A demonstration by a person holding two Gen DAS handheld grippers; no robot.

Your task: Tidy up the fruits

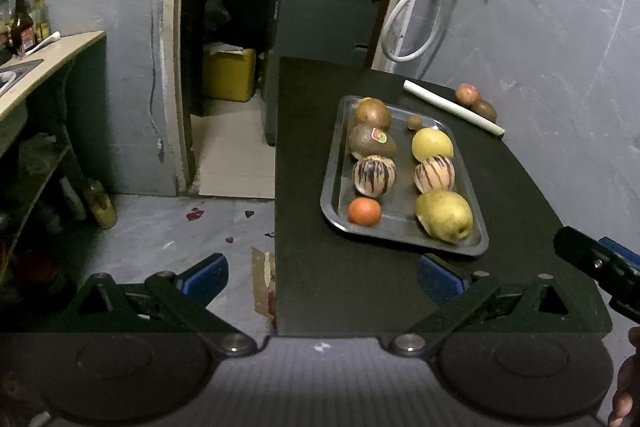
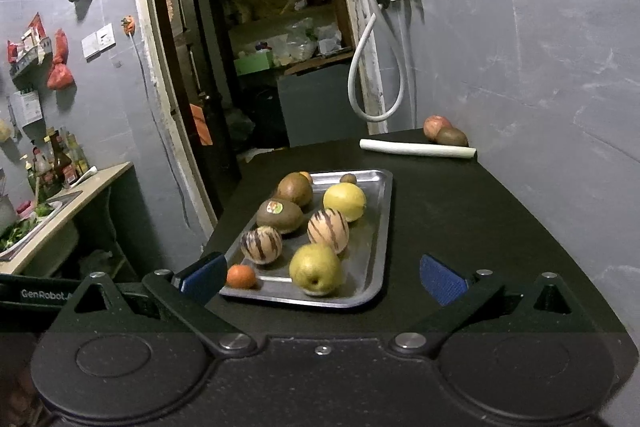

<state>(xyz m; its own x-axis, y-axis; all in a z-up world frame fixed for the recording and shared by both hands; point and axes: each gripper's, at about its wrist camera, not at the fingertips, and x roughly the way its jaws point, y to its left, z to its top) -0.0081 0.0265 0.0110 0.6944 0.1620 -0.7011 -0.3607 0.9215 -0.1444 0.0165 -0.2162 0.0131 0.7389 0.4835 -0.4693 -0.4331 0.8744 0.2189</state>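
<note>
Steel tray sits on the black table with the fruits in two rows; a red fruit and a brown one lie apart by the wall, behind a white roll. Both the left gripper and the right gripper hang short of the tray, fingers spread wide, holding nothing. Round fruit on smooth metal will likely roll if nudged, and the pear and orange at the near rim could tip out. Reaching past the roll may push the far pair off.
</note>
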